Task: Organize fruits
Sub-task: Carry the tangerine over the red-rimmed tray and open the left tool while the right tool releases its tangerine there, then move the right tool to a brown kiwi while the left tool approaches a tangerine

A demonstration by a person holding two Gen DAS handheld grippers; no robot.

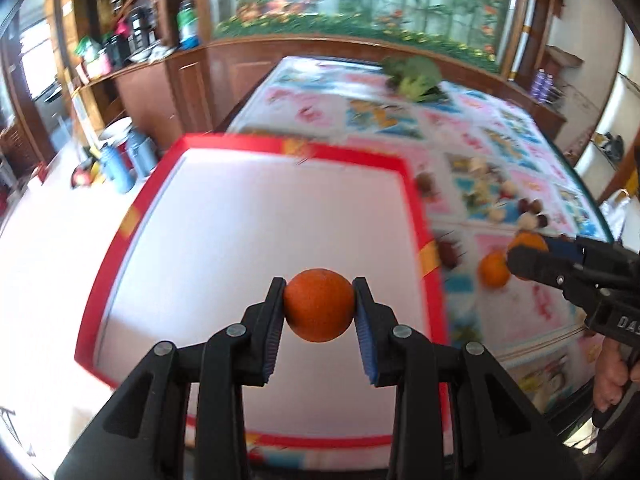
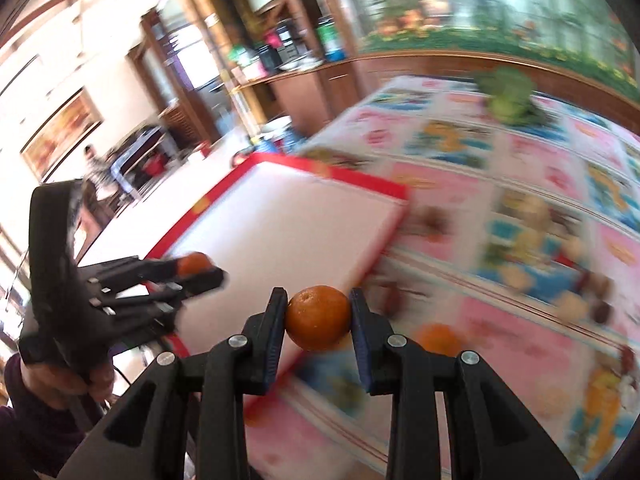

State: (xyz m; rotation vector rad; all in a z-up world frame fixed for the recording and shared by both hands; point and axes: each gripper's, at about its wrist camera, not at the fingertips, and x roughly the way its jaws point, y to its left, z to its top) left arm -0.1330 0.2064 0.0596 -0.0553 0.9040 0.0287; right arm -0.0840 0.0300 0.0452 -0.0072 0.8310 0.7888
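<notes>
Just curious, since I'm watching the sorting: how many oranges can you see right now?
3. One orange is clamped in the left gripper above the red-rimmed tray, another orange in the right gripper, and a third orange lies on the tablecloth. Blur may hide more.

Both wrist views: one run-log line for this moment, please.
left hand-held gripper: shut on orange, over tray | right hand-held gripper: shut on second orange, beside tray

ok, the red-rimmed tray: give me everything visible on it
The tray is a shallow rectangle with a white floor and a red rim bearing yellow-orange marks; the material is unclear. It lies flat on the patterned tablecloth at the table's left side. Nothing is seen in it. The left gripper holds an orange above it.
</notes>
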